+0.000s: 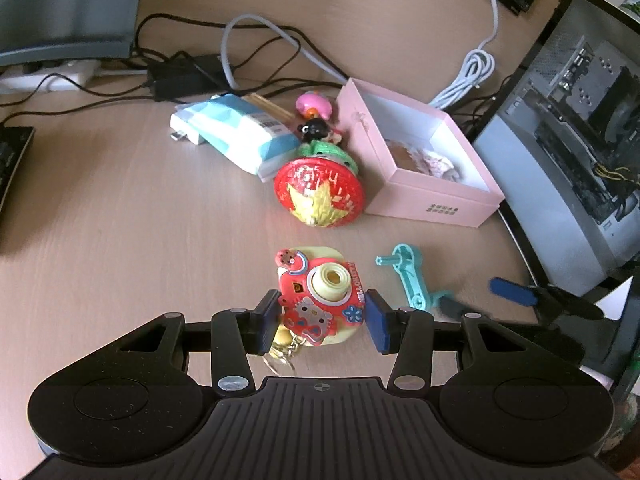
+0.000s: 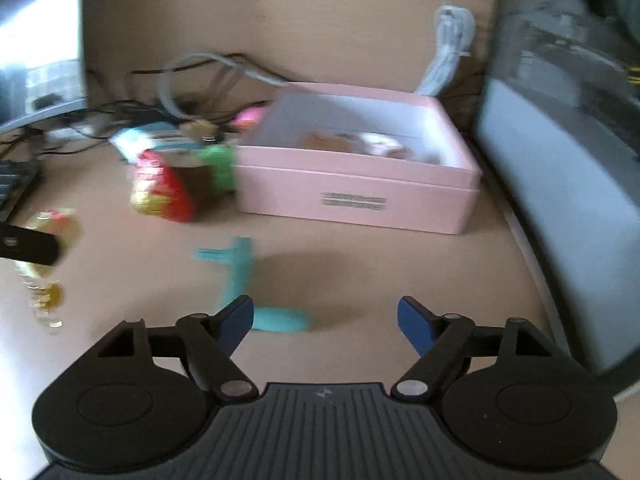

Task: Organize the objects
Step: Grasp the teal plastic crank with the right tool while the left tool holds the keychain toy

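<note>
My left gripper (image 1: 322,320) is shut on a red Hello Kitty toy camera (image 1: 320,300) with a gold keychain hanging below it, held above the wooden desk (image 1: 140,220). A teal plastic crank (image 1: 412,280) lies on the desk right of it. An open pink box (image 1: 420,160) with small items inside stands behind. A red dome toy with a yellow star (image 1: 318,192) leans beside the box. My right gripper (image 2: 326,320) is open and empty, low over the desk, with the teal crank (image 2: 244,276) at its left finger. The pink box (image 2: 356,184) is ahead. The right view is blurred.
A tissue pack (image 1: 240,132), small figurines (image 1: 316,116) and tangled cables (image 1: 240,64) lie behind the toys. An open computer case (image 1: 580,120) stands at the right. A monitor base (image 1: 68,12) is at the back left, a keyboard (image 1: 12,160) at the left edge.
</note>
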Motion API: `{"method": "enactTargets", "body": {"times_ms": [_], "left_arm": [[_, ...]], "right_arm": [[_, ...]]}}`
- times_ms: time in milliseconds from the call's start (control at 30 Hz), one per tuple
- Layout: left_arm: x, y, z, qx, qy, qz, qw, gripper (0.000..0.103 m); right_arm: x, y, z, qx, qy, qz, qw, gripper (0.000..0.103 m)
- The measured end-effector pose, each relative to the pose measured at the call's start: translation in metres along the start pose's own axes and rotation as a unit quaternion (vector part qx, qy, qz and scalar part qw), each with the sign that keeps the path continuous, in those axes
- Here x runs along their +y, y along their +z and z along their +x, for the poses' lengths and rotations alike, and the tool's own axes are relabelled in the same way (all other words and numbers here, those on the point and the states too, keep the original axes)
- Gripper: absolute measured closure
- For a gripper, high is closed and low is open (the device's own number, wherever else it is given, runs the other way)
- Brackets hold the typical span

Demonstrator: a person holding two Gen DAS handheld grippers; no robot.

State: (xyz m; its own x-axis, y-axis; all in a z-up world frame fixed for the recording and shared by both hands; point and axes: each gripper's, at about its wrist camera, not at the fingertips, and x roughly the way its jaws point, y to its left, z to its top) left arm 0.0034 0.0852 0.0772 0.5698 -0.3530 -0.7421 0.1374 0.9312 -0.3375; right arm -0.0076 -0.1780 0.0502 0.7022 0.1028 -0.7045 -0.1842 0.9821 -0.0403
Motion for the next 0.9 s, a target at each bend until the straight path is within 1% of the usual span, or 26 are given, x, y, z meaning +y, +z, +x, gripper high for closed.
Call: {"method": "enactTargets", "body": {"times_ms": [67,133,200,233,333,367,400,433,500,533,567,667,700,733,833,900], "left_arm": [[0.000,0.000,-0.001,-0.001,0.003,0.000,1.0000,0.053],[0.002,-0.001,-0.001,0.000,0.006,-0.004,1.0000,0.053],[0.004,-0.002,-0.001,0.001,0.009,-0.010,0.9999,0.053],[0.006,-0.003,0.000,0.002,0.010,-0.012,0.9999,0.053],[0.008,-0.006,0.001,0.006,0.011,-0.020,0.9997,0.053],[0.008,-0.006,0.001,0.008,0.011,-0.021,0.9997,0.053],[0.007,-0.007,0.001,0.008,0.010,-0.021,0.9997,0.053],[0.006,-0.007,-0.001,0.007,0.010,-0.020,0.9997,0.053],[0.005,-0.008,-0.003,0.004,0.011,-0.018,0.9998,0.053],[0.005,-0.009,-0.004,0.003,0.012,-0.018,0.9998,0.053],[0.006,-0.009,-0.006,0.002,0.014,-0.019,0.9997,0.053],[0.009,-0.012,-0.007,0.005,0.020,-0.025,0.9995,0.053],[0.010,-0.013,-0.008,0.006,0.022,-0.027,0.9994,0.053],[0.010,-0.014,-0.009,0.007,0.025,-0.030,0.9992,0.053],[0.013,-0.017,-0.014,0.006,0.032,-0.035,0.9989,0.053],[0.014,-0.018,-0.019,0.004,0.042,-0.032,0.9986,0.053]], "right_arm": [[0.016,-0.005,0.004,0.003,0.005,-0.047,0.999,0.023],[0.024,-0.008,0.011,0.005,-0.004,-0.081,0.997,0.023],[0.021,-0.009,0.019,0.009,-0.022,-0.101,0.995,0.024],[0.016,-0.007,0.023,0.004,-0.034,-0.107,0.994,0.025],[-0.003,-0.005,0.030,-0.008,-0.101,-0.116,0.988,0.025],[-0.010,-0.003,0.033,-0.006,-0.113,-0.105,0.988,0.025],[-0.018,-0.001,0.033,-0.004,-0.116,-0.084,0.990,0.025],[-0.025,0.000,0.031,-0.005,-0.112,-0.059,0.992,0.025],[-0.035,0.001,0.025,-0.006,-0.090,0.000,0.996,0.023],[-0.038,0.001,0.023,-0.004,-0.077,0.027,0.997,0.020],[-0.039,0.000,0.023,-0.002,-0.064,0.055,0.996,0.016],[-0.037,-0.004,0.028,0.016,-0.023,0.129,0.991,0.015],[-0.035,-0.004,0.031,0.020,-0.013,0.147,0.989,0.012],[-0.031,-0.003,0.031,0.014,-0.012,0.151,0.988,0.010],[-0.019,0.006,0.039,0.016,0.015,0.149,0.989,0.010],[-0.015,0.013,0.048,0.014,0.016,0.145,0.989,0.010]]}}
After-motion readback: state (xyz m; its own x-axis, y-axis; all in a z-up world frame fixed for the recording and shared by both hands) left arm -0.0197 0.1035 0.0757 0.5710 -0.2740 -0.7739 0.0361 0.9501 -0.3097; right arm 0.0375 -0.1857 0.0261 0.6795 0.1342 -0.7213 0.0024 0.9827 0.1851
